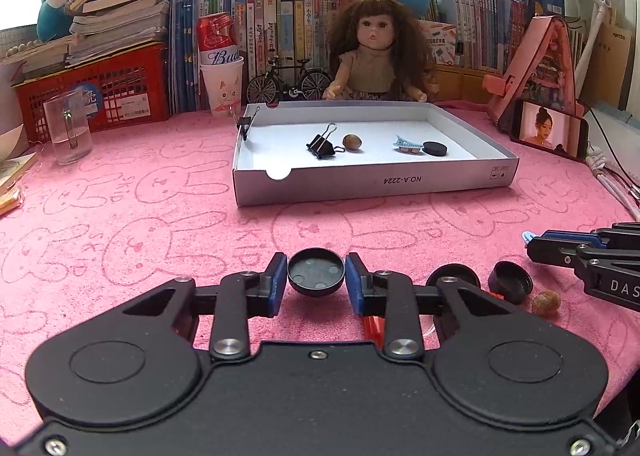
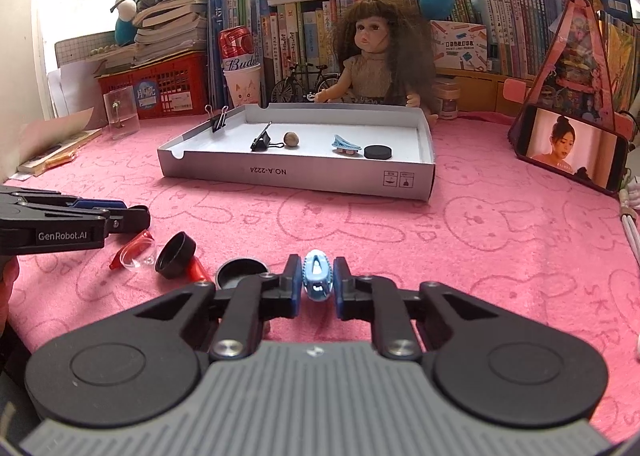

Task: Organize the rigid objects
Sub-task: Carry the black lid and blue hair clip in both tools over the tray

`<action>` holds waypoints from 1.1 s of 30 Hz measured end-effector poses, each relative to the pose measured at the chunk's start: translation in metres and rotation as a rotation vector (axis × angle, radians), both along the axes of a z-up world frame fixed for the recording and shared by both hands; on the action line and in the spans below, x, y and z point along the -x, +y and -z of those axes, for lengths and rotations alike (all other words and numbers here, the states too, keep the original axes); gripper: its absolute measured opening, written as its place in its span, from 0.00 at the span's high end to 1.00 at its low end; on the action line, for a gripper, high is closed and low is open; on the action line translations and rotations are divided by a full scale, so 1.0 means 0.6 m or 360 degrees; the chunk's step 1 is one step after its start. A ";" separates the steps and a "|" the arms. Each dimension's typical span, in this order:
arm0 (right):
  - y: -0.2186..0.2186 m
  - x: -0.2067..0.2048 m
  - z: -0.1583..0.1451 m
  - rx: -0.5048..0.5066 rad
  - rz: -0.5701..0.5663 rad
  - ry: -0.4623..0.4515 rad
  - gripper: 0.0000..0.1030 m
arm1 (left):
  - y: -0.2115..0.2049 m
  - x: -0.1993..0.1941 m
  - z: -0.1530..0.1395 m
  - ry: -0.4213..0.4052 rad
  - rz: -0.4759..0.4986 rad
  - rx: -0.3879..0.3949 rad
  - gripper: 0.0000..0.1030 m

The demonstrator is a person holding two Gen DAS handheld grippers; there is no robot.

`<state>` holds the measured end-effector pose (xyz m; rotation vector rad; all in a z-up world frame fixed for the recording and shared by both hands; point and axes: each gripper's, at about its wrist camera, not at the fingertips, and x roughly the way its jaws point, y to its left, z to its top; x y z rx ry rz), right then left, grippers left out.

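The blue hair clip (image 2: 318, 276) sits between the pads of the right gripper (image 2: 317, 282), which are closed on its two long sides; its long axis runs straight ahead, along the fingers, toward 12 o'clock. It looks to be at or just above the pink towel (image 2: 500, 256), and I cannot tell whether it is lifted clear. The white cardboard tray (image 2: 296, 176) lies further out at about 12 o'clock, slightly left of the clip's line, well apart from it. Inside the tray are a binder clip (image 2: 262, 143), a nut (image 2: 291, 139), a second blue hair clip (image 2: 344, 145) and a black disc (image 2: 378, 152); another binder clip (image 2: 217, 118) is clamped on the tray's left wall.

The left gripper (image 1: 316, 276) holds a shallow black cap (image 1: 316, 272), hollow side up, its blue pads pressing the rim from either side. From it the tray stands at 12 o'clock, a touch right. At 3 o'clock of this gripper lie two more black caps (image 1: 512, 282), a nut (image 1: 546, 302) and a red-and-clear plastic piece (image 2: 136, 252), still on the towel.

Judging by this, both hands are loaded and the next move is a carry forward to the tray. The right hand's clip belongs beside its twin at the tray's right half, the side nearer that hand.
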<state>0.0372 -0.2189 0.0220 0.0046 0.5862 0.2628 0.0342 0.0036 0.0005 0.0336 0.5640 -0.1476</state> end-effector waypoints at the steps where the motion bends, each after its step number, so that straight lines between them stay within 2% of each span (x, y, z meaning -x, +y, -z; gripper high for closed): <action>1: 0.000 -0.002 -0.002 -0.0001 0.0010 -0.0004 0.81 | 0.000 -0.001 -0.003 -0.0004 -0.0003 0.0003 0.71; 18: -0.012 -0.057 -0.039 -0.0049 0.0086 -0.0008 0.81 | 0.004 -0.049 -0.055 -0.0068 -0.0048 0.0039 0.71; 33: -0.031 -0.137 -0.057 -0.0084 0.0199 -0.0007 0.81 | 0.018 -0.132 -0.081 -0.0090 -0.0114 0.0078 0.71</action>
